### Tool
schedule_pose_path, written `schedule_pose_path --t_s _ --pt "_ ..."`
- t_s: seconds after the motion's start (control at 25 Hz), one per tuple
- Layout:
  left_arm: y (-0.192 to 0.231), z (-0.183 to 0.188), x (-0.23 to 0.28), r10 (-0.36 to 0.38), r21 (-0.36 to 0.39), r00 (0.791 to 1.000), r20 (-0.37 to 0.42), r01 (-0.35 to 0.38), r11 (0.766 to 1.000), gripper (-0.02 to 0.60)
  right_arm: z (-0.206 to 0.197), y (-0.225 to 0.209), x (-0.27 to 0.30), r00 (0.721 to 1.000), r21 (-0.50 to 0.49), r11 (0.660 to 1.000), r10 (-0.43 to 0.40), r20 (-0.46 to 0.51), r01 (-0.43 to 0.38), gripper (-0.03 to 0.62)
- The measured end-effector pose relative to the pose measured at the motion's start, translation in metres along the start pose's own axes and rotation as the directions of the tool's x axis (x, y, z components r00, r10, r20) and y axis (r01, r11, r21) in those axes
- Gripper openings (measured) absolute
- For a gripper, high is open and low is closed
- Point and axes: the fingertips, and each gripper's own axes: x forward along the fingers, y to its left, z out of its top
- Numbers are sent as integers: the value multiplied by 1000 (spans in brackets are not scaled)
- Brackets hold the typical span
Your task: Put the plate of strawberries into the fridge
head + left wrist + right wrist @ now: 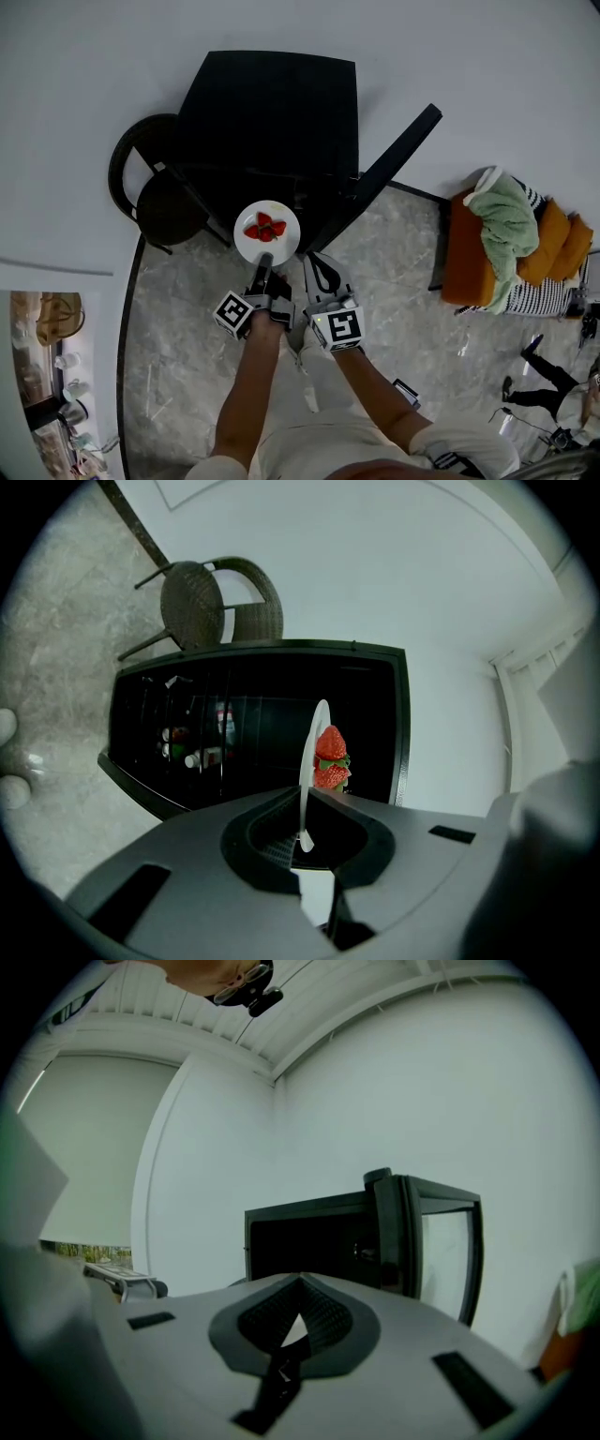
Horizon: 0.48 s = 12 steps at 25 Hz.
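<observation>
Grippers sit nearest the person, side by side and level with each other. The left gripper [264, 266] is clamped on the near rim of the white plate [266, 234], its jaws pinching the edge from above and below. The plate reaches forward from the jaws, away from the person. The right gripper [317, 267] hangs just beside it with its jaws closed on nothing, and it is not touching the plate.

On the plate lie a few strawberries [265, 227], grouped near the middle and well inside the rim. In the left gripper view the plate shows edge-on as a thin white line, with the berries stacked against one face.

Directly beyond the plate stands the black fridge [267, 122], low on the floor, its opening facing the person. The plate's far edge seems to be at the mouth of the opening, not yet inside. The door [389, 169] is swung out to the right, on the empty gripper's side. The way in looks like a straight push forward by the left gripper alone.

Inside, the left gripper view shows wire shelves with a few bottles [192, 747] towards one side. The space in line with the plate looks dark and free.

Farther off, a wicker chair [155, 187] stands against the fridge's left side.
</observation>
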Motion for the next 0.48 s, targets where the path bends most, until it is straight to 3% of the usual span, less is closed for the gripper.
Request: schedule_pose_path --t_s 0.48 --pt "48 4 14 43 -31 999 -15 -44 999 11 -34 -4 8 1000 6 1000 -24 -7 24 12"
